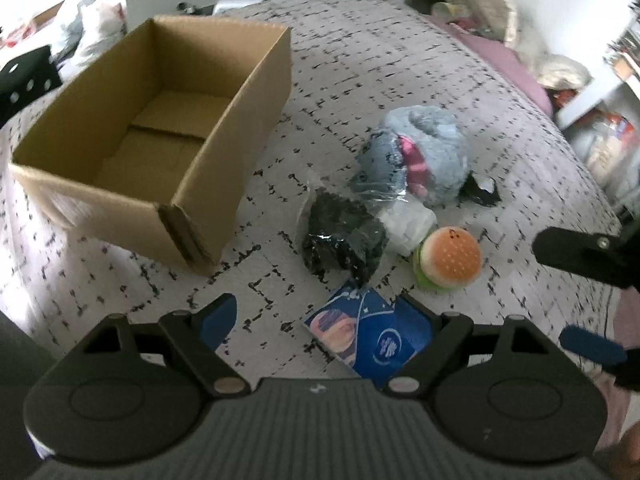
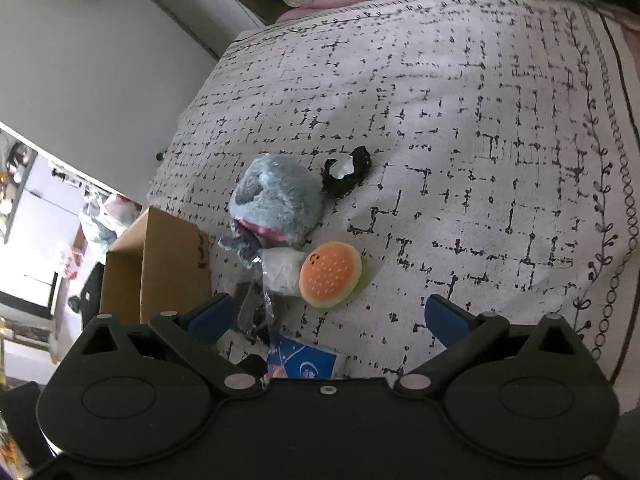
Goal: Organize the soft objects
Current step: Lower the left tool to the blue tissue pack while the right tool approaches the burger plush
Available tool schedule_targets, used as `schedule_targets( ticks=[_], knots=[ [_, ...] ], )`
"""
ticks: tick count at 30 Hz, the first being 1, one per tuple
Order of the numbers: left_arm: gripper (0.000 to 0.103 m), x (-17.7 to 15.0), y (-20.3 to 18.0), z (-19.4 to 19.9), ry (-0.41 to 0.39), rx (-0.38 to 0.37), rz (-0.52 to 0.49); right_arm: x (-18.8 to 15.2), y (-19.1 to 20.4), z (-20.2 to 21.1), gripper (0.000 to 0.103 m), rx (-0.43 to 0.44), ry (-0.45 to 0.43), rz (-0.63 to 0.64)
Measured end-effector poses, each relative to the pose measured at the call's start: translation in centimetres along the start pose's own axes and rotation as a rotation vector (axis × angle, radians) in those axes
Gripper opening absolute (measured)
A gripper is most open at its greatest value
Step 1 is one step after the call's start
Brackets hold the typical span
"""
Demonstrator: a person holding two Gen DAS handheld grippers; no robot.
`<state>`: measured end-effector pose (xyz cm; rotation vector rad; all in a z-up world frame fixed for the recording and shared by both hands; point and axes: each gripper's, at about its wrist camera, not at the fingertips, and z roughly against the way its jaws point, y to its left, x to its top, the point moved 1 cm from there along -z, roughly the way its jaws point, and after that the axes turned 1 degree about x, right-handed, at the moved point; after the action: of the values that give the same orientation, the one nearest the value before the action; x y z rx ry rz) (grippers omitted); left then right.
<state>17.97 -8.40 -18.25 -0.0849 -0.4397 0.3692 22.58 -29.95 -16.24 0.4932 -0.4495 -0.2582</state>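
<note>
Left tongs [image 1: 320, 316] wide open, empty, above blue packet [image 1: 372, 338] on bed [image 1: 400, 80]. Right tongs [image 2: 328, 316] wide open, empty, near burger plush [image 2: 330, 274]. Cardboard box [image 1: 152, 136] empty.

Cardboard box [image 1: 160, 128] left of burger plush [image 1: 450, 258]

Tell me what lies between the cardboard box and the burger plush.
In the left wrist view, a clear bag of dark material lies between the cardboard box and the burger plush, with a white wrapped bundle touching the burger.
</note>
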Motion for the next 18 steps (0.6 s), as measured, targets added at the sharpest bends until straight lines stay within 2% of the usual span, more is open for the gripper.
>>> schedule_targets(
  ticks=[8, 14, 18],
  knots=[
    [0.086, -0.3, -2.5, -2.4, 0.019, 0.07, 0.067, 1.1, -3.1, -2.3, 0.099, 0.064, 0.044, -0.143],
    [0.086, -1.0, -3.7, -3.9, 0.025, 0.139, 0.093, 1.4, -3.9, -4.2, 0.095, 0.083, 0.091, -0.174],
    [0.085, -1.5, -4.0, -5.0, 0.065, 0.144, 0.121, 1.5, -4.3, -5.0, 0.092, 0.085, 0.112, -0.175]
  ],
)
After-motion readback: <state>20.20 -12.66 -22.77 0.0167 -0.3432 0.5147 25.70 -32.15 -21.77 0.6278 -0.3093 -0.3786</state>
